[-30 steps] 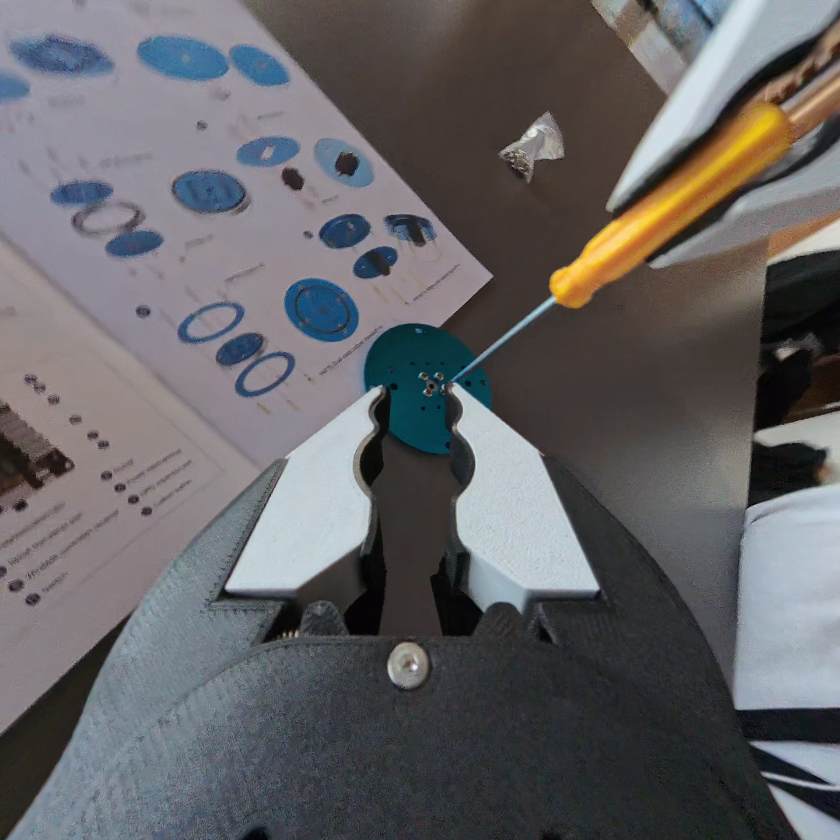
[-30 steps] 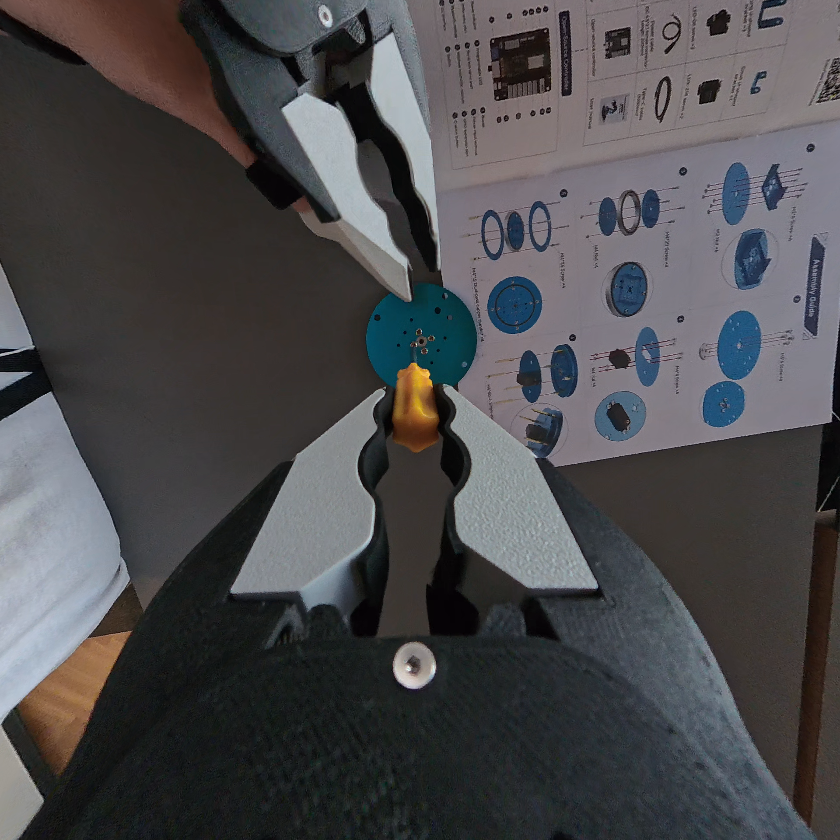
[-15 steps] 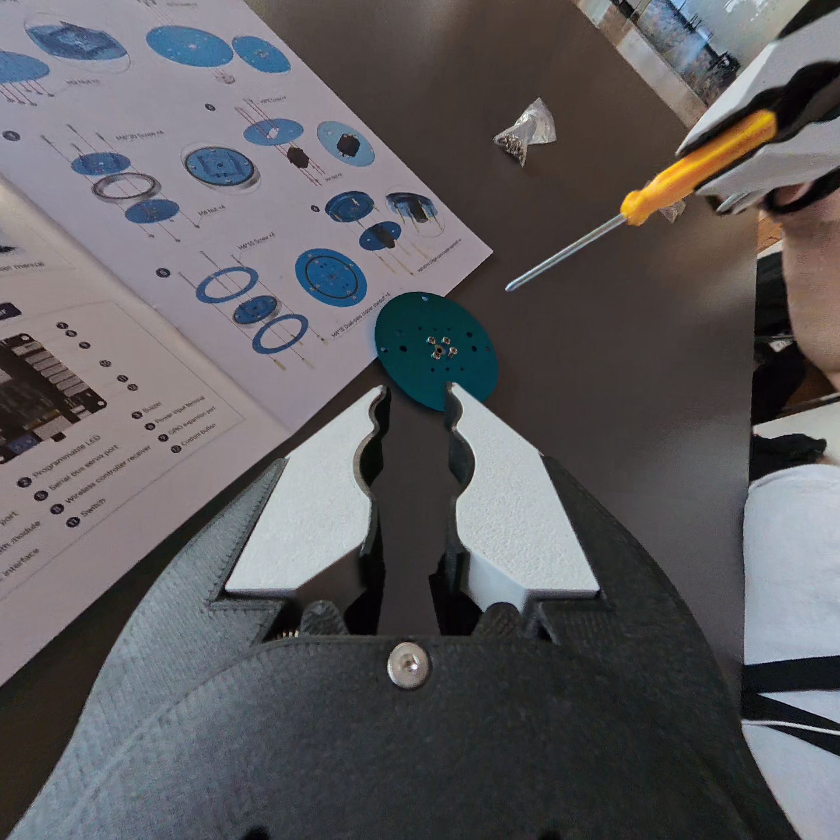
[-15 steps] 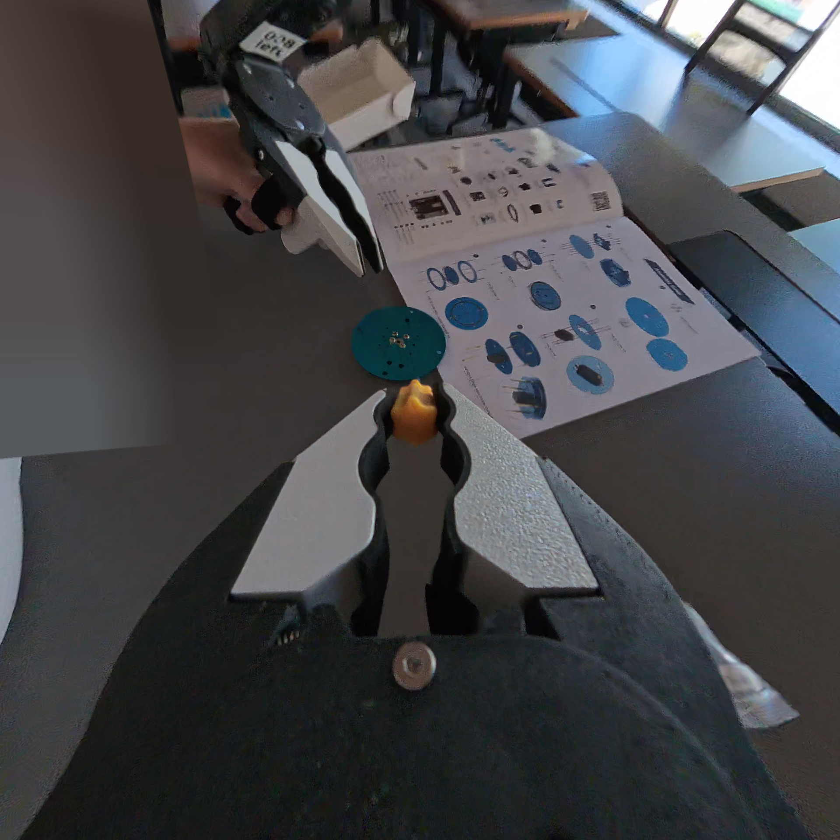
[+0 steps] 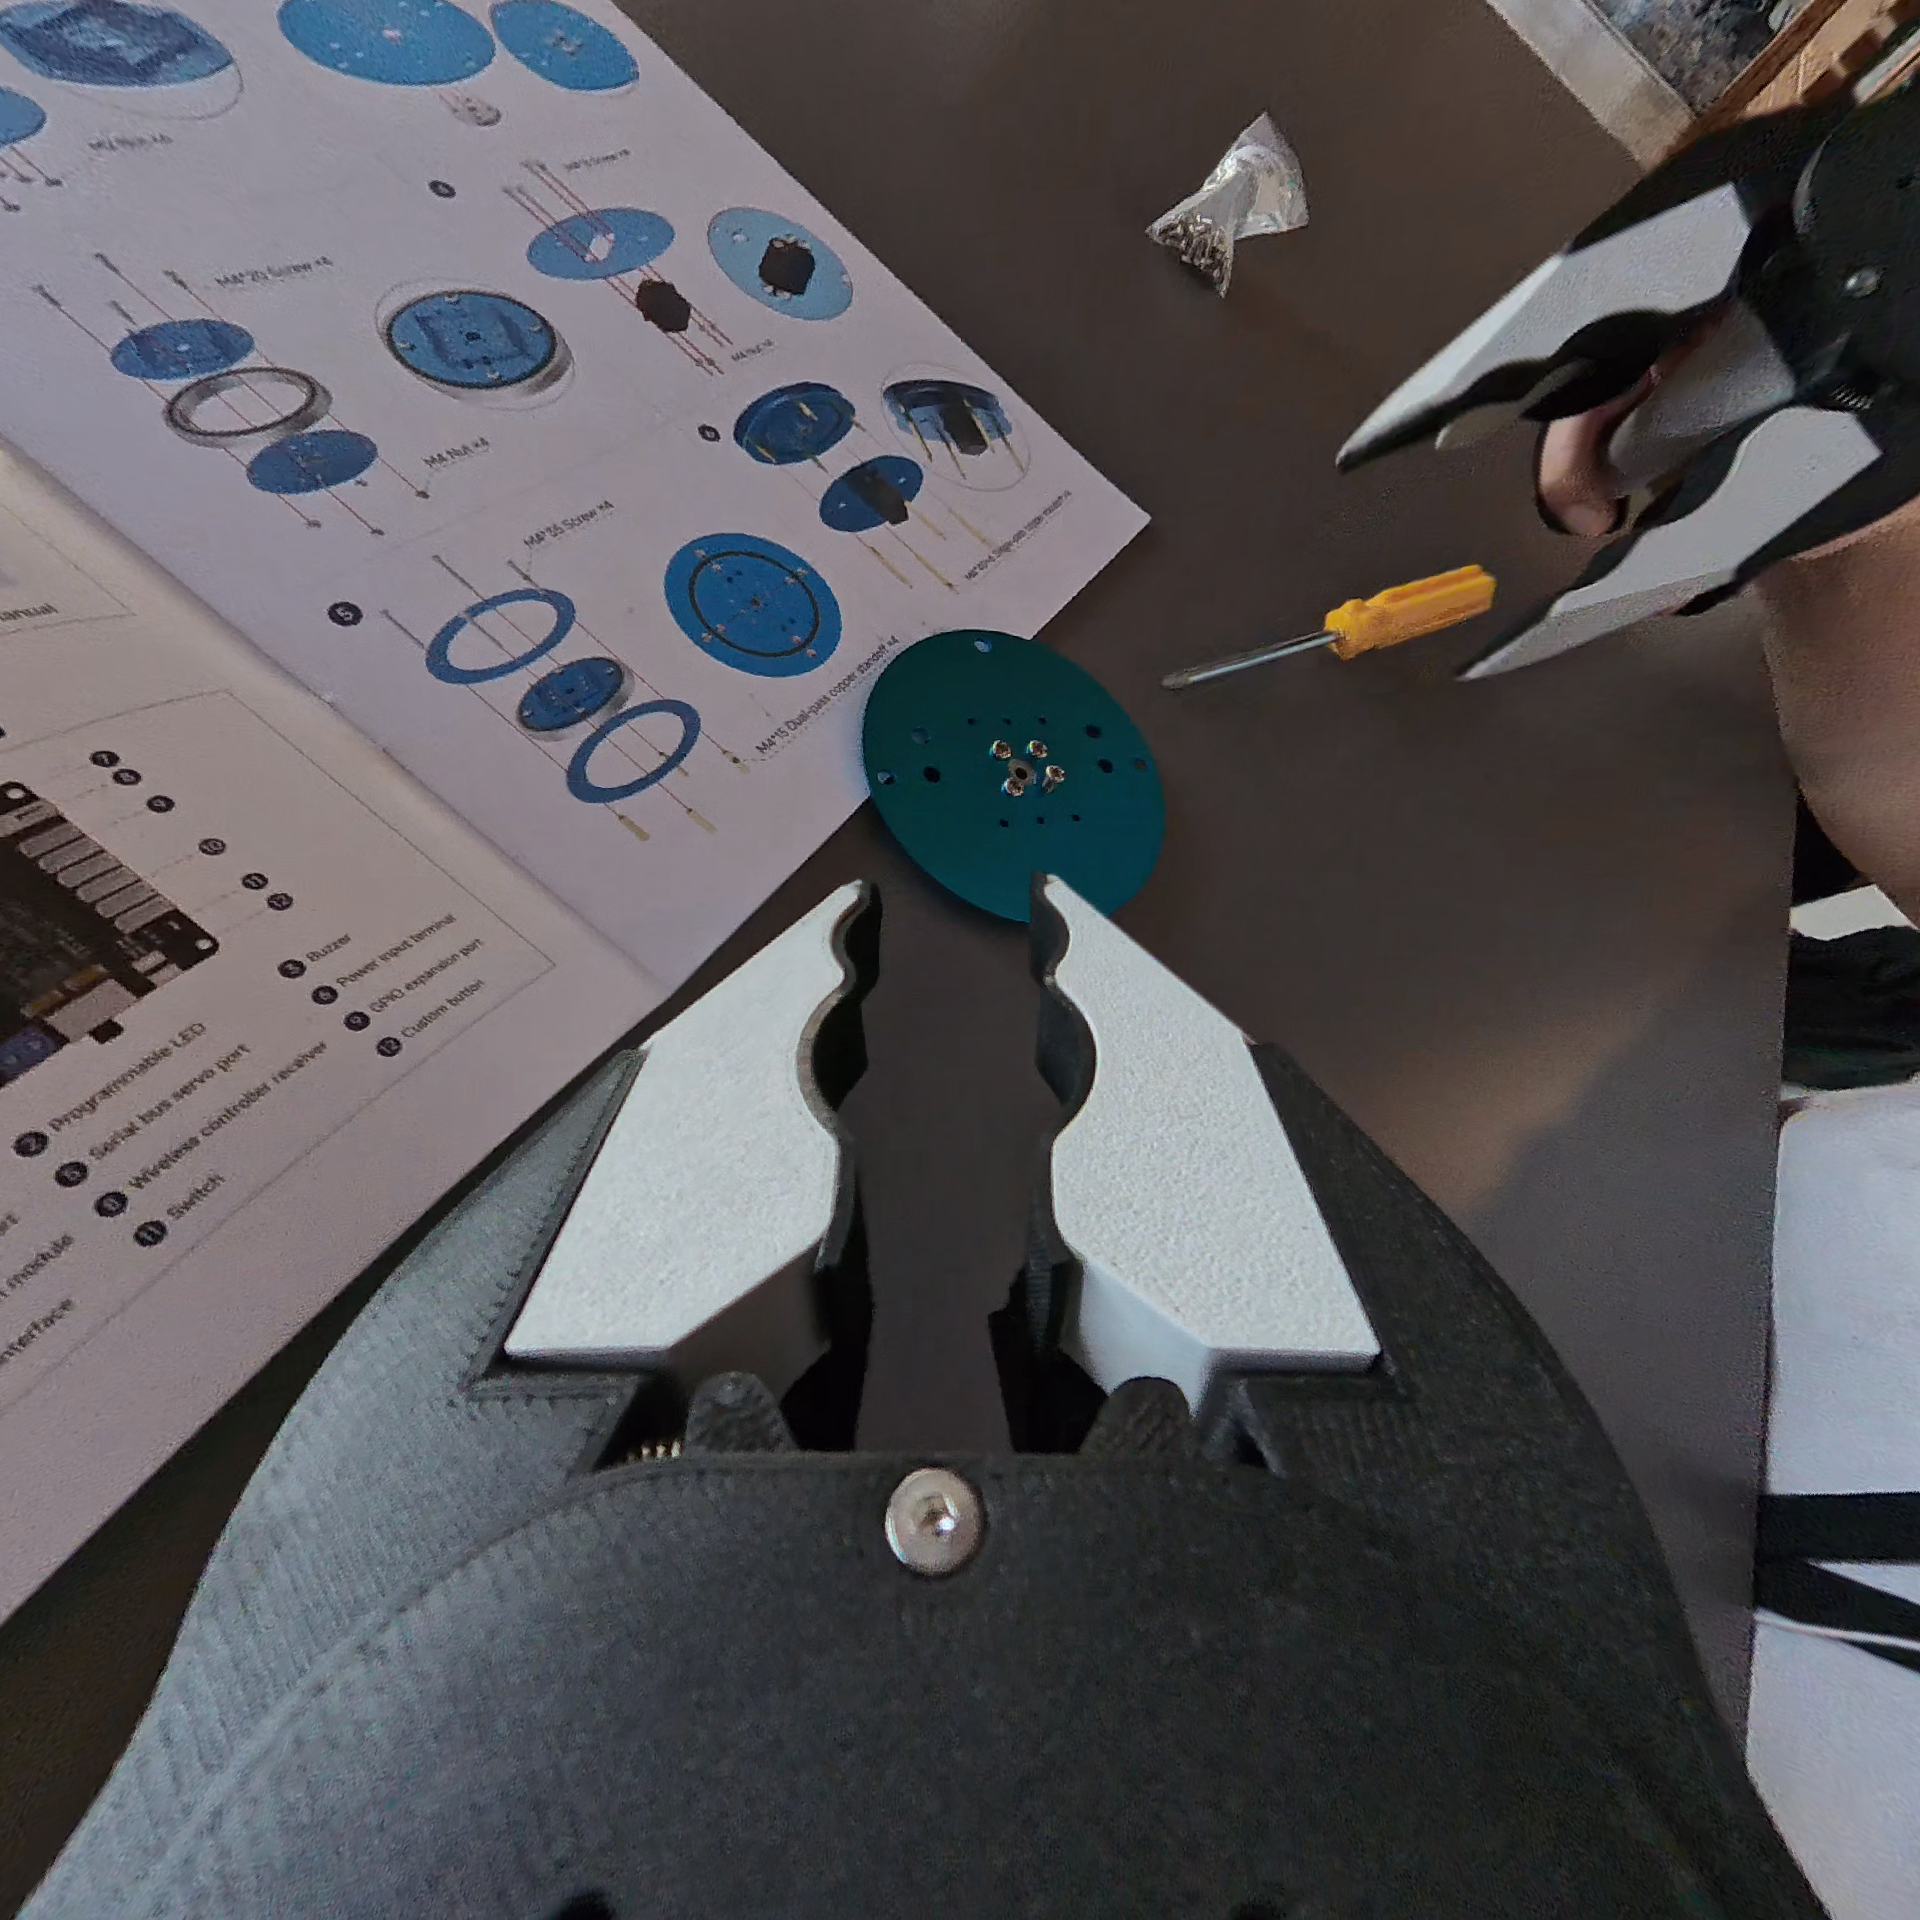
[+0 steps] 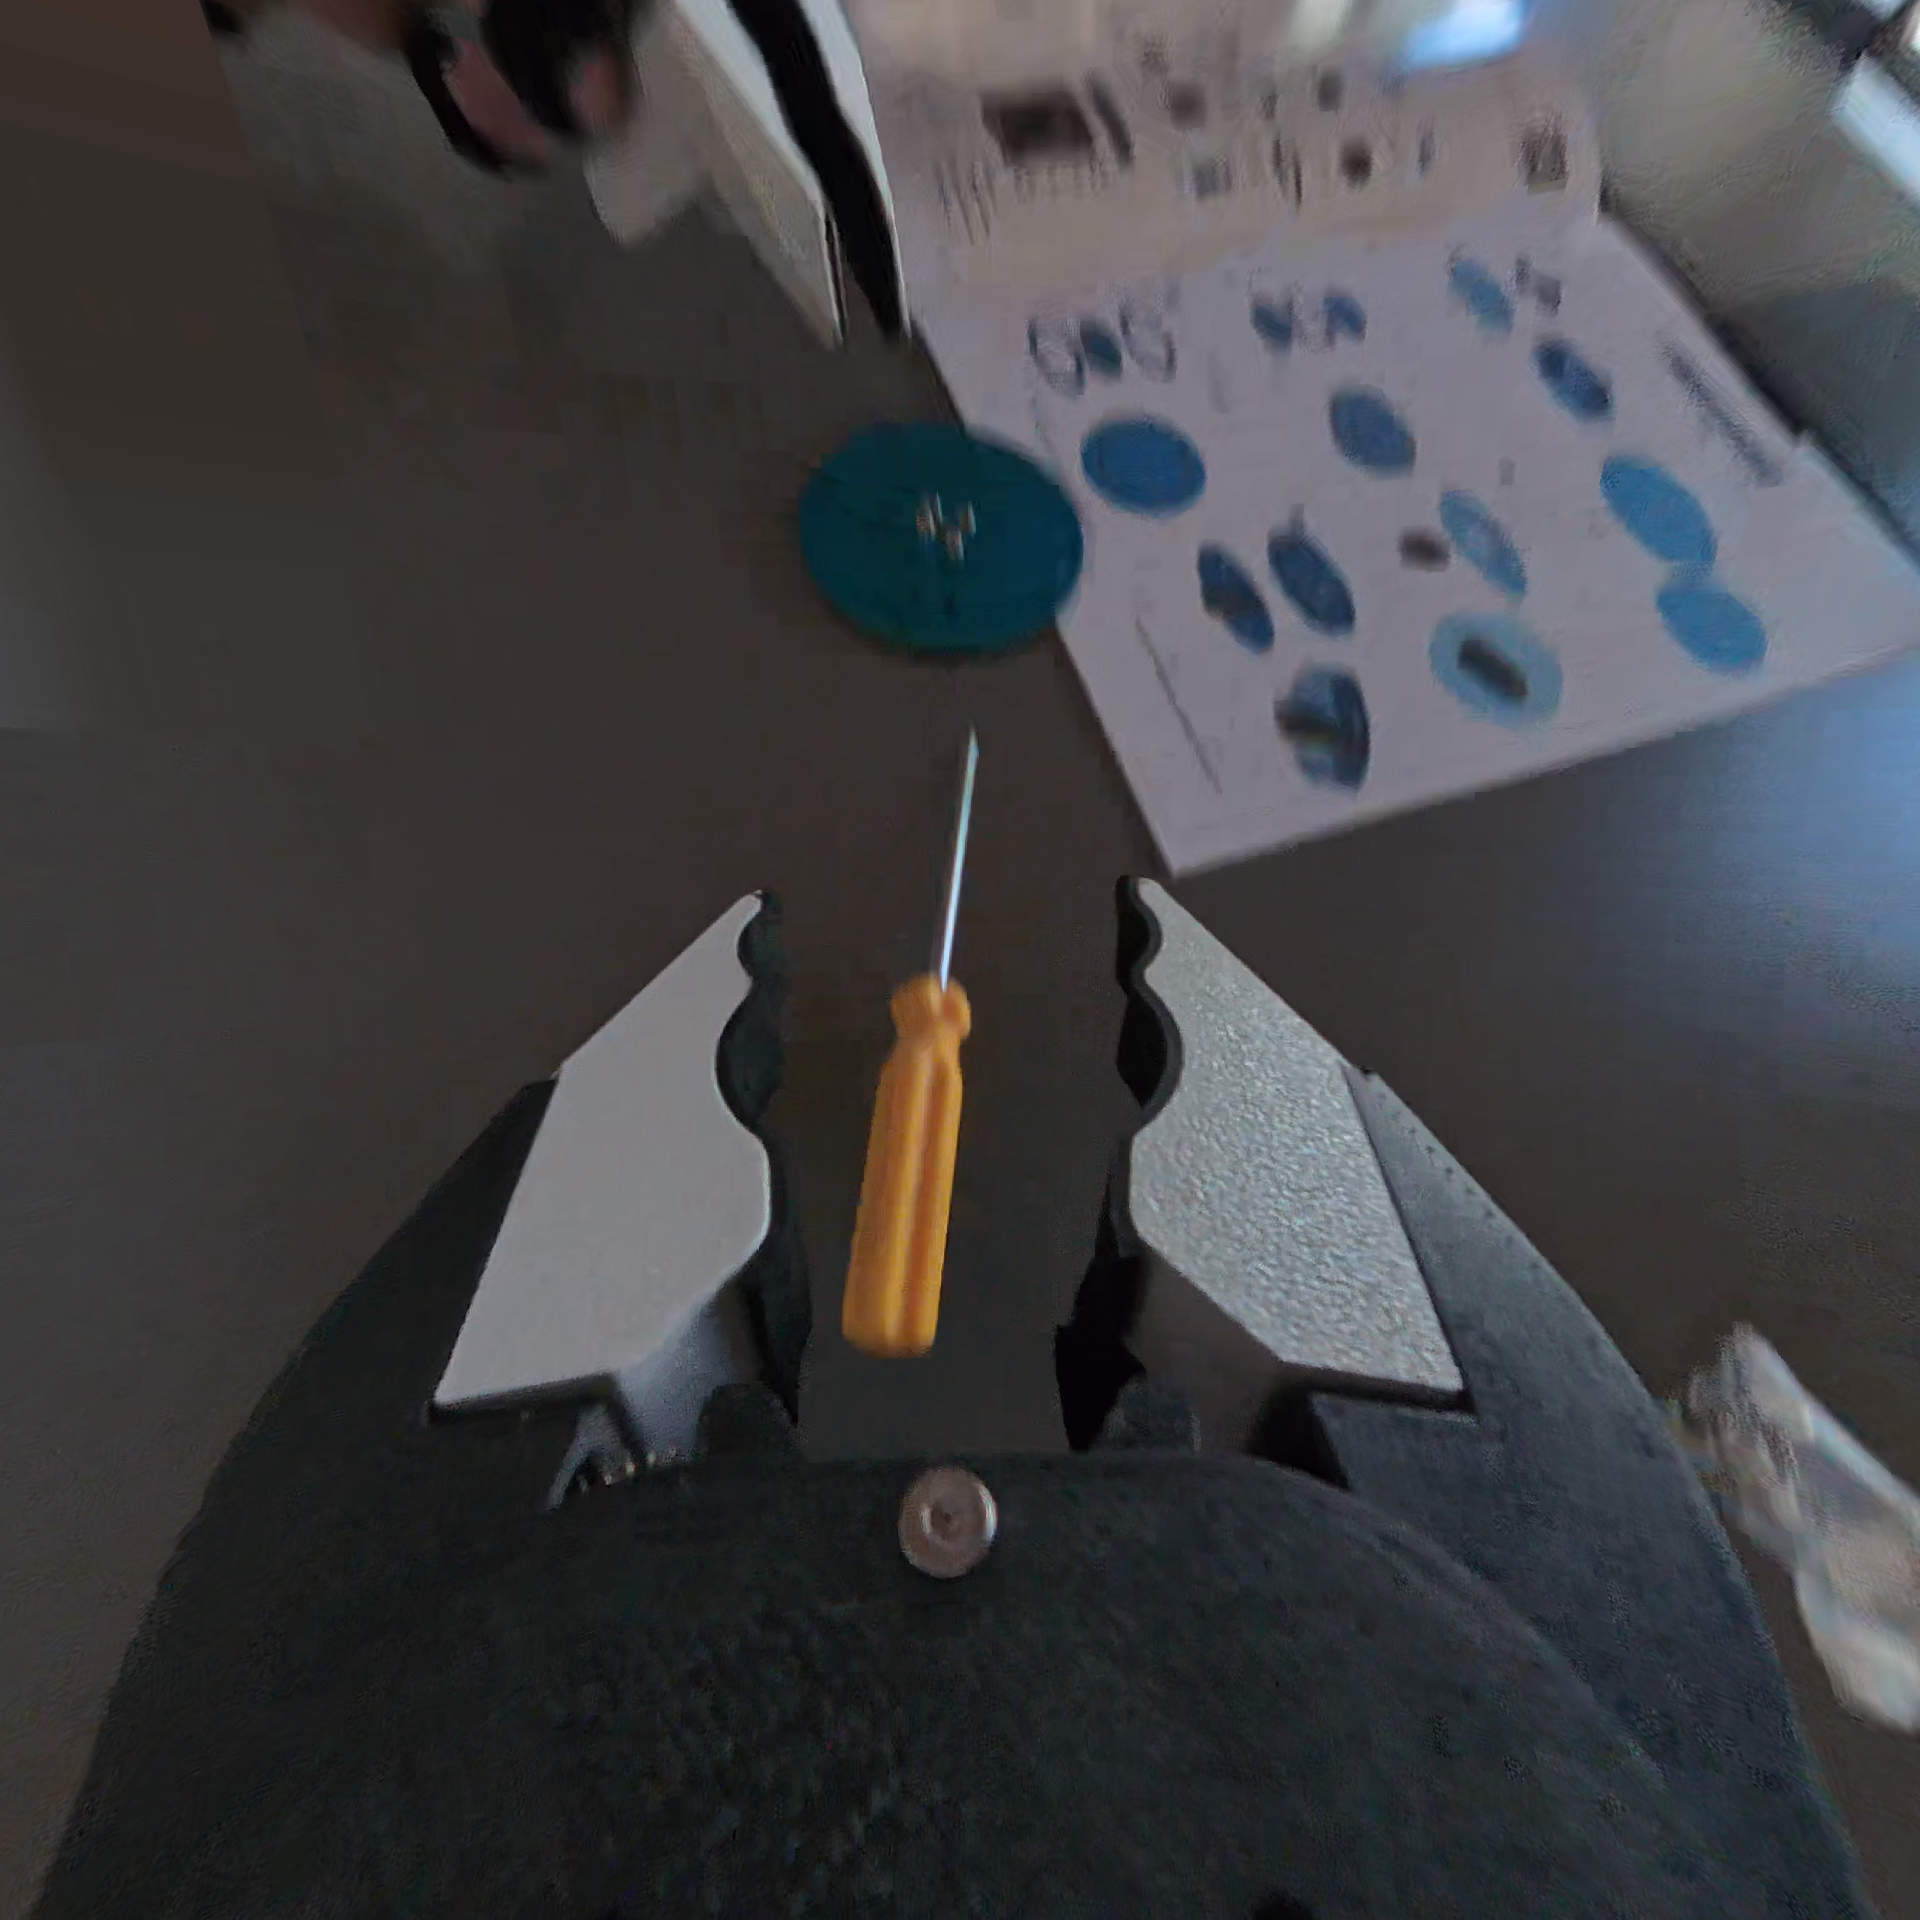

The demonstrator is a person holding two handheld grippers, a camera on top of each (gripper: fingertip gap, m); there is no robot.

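Observation:
A teal round plate with several small screws at its centre lies on the dark table, touching the corner of the paper manual. My left gripper is open and empty, its fingertips just short of the plate's near edge. A yellow-handled screwdriver lies on the table to the right of the plate. In the right wrist view the screwdriver lies between the wide-open fingers of my right gripper, and neither pad touches it. Its tip points at the plate. The right gripper also shows in the left wrist view, open above the handle.
An open paper manual with blue diagrams covers the table's left side; it also shows blurred in the right wrist view. A small clear bag of screws lies at the back. A person's white clothing is at the right edge.
My right gripper lifted the screwdriver off the plate's centre, carried it to the right, opened wide and left it on the table. My left gripper drew back from the plate.

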